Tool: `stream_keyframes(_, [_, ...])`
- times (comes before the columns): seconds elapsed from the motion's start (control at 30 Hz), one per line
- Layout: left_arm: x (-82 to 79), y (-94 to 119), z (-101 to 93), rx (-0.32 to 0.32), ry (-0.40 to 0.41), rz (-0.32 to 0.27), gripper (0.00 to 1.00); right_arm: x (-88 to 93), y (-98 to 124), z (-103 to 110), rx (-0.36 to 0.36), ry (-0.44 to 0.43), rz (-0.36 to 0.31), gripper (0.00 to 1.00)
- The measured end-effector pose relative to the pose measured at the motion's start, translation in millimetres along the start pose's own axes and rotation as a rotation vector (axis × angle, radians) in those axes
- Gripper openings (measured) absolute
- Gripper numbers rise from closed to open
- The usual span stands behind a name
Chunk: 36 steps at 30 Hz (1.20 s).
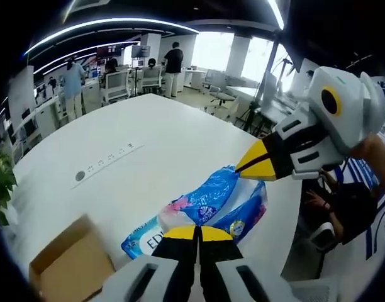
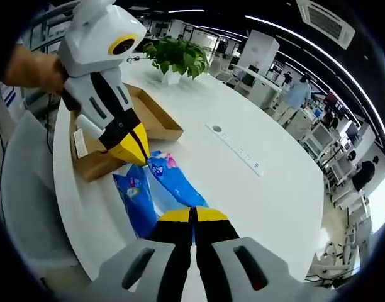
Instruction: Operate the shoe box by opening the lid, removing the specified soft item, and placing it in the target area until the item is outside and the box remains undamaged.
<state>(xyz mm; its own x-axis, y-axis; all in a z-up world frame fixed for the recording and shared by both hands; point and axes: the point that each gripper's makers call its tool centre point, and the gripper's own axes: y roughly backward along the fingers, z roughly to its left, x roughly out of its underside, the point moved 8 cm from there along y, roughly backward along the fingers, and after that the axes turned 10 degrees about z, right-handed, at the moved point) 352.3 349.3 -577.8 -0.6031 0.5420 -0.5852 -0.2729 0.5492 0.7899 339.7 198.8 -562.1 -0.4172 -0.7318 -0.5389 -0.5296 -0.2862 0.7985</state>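
On the white counter (image 1: 148,151), a blue plastic soft pack (image 1: 202,211) with pink and white print lies flat just beside an open brown cardboard shoe box (image 1: 70,267). Left gripper view: the left gripper (image 1: 197,234) rises from the near edge with its yellow-tipped fingers (image 1: 180,234) pressed together, their tips over the near end of the pack; whether they pinch the wrapper cannot be told. The right gripper (image 1: 246,168) enters from the right, held by a hand, its yellow tip closed to a point and touching the far right edge of the pack. A strip of sockets (image 1: 107,158) is set into the counter farther off, and people stand among desks in the far office.

Right gripper view: the right gripper (image 2: 192,216) has its fingers (image 2: 210,215) pressed together over the near end of the soft pack (image 2: 167,182), again without a visible pinch. The left gripper (image 2: 137,151) comes in from the left, held by a hand (image 2: 32,69), its closed yellow tip at the far end of the pack, in front of the shoe box (image 2: 151,123). The box stands open, its tray showing a bare brown floor. A potted plant (image 2: 177,60) stands on the counter (image 2: 268,189) beyond the box, and the socket strip (image 2: 236,150) runs to the right.
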Motion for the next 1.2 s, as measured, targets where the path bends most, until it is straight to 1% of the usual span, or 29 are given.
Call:
stream_keyframes(0.23, [-11.5,-12.6,-6.0,0.010,-0.003,0.008,0.00,11.0,-1.7,-18.0,0.005,-0.003,0.007,0.00])
stream_keyframes(0.6, [-27.6,-34.7,-11.3,0.030,0.001,0.024,0.00,20.4,-10.3,-44.2,0.004,0.011,0.008,0.00])
stream_keyframes(0.97, [-39.3,-59.5,-14.3,0.052,-0.012,0.050,0.00,35.4,-24.7,-62.1,0.005,0.018,0.030,0.00])
stream_keyframes(1.2, [-48.0,-76.6,-16.5,0.073,-0.021,0.065,0.00,46.4,-31.7,-74.7,0.018,0.004,0.044,0.00])
